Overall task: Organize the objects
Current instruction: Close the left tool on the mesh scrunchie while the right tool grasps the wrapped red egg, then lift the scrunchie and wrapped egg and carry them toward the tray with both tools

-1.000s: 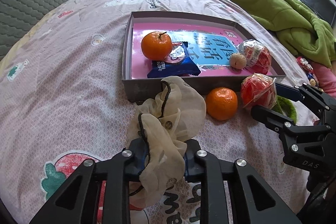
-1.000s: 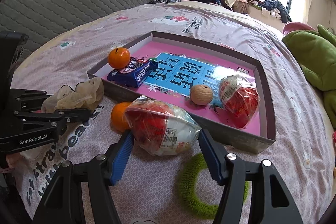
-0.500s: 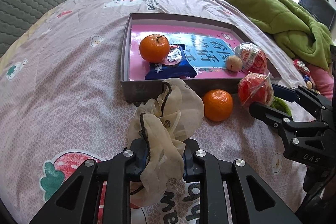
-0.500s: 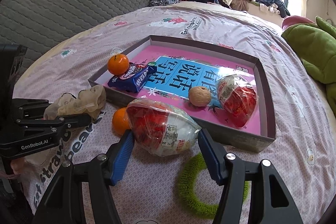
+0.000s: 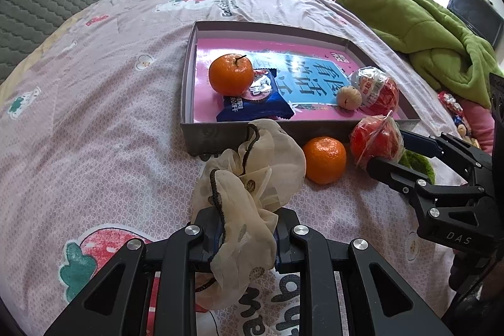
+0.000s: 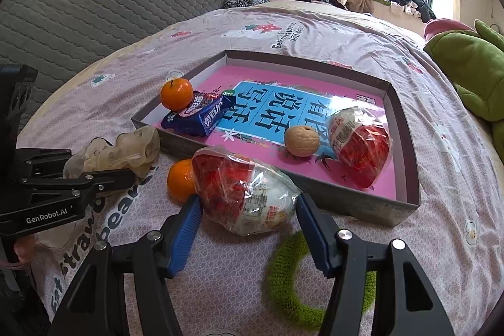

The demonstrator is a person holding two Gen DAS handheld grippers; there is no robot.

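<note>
Both claws are loaded for the box (image 6: pixel 406 147) ahead: left gripper (image 5: pixel 245 233) pinched tight on the cream scrunchie (image 5: pixel 249 175), right gripper (image 6: pixel 249 219) spread wide around the red snack bag (image 6: pixel 245 194), loose orange (image 6: pixel 179 183) just left of it.

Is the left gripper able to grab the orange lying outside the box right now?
Probably not yet. The left gripper is already shut on the cloth scrunchie, so its fingers are full. The orange itself lies uncovered on the bed, just ahead.
</note>
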